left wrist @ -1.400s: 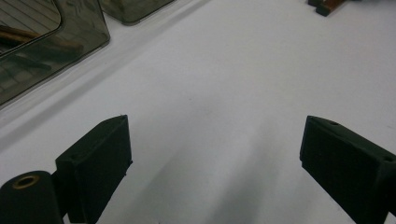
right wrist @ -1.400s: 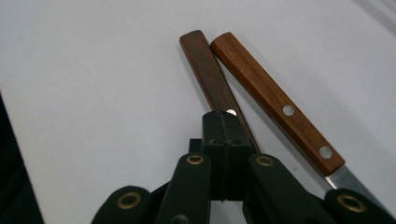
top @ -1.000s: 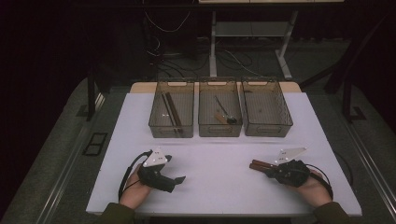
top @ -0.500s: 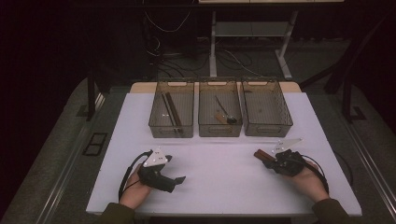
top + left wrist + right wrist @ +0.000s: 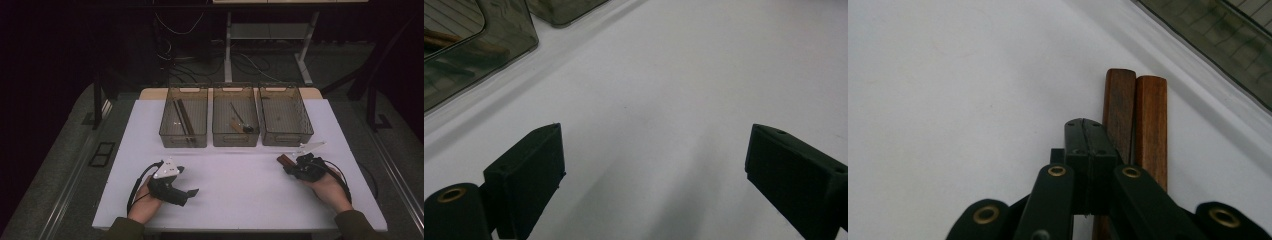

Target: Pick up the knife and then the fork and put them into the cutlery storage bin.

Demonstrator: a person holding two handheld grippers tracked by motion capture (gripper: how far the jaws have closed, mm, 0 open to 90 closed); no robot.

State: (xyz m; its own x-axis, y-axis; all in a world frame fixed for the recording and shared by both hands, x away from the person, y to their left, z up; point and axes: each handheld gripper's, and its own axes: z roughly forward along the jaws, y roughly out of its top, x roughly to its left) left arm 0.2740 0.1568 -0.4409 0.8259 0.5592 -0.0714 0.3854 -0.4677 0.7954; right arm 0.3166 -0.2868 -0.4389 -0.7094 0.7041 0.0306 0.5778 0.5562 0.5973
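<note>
Two wooden sticks (image 5: 1135, 125) lie side by side near the table's (image 5: 240, 200) right edge, just in front of the right bin (image 5: 285, 116). Right tongs (image 5: 1084, 131), jaws pressed together with nothing between them, rest beside and partly over the sticks. Left tongs (image 5: 654, 170), spread wide, sit near the front left.

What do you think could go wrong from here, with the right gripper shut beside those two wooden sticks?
The right gripper has its jaws pressed together, and the two wooden sticks lie beside them rather than between, so they may not be gripped at all and could roll. Pushed further, they might knock the nearest bin.
</note>
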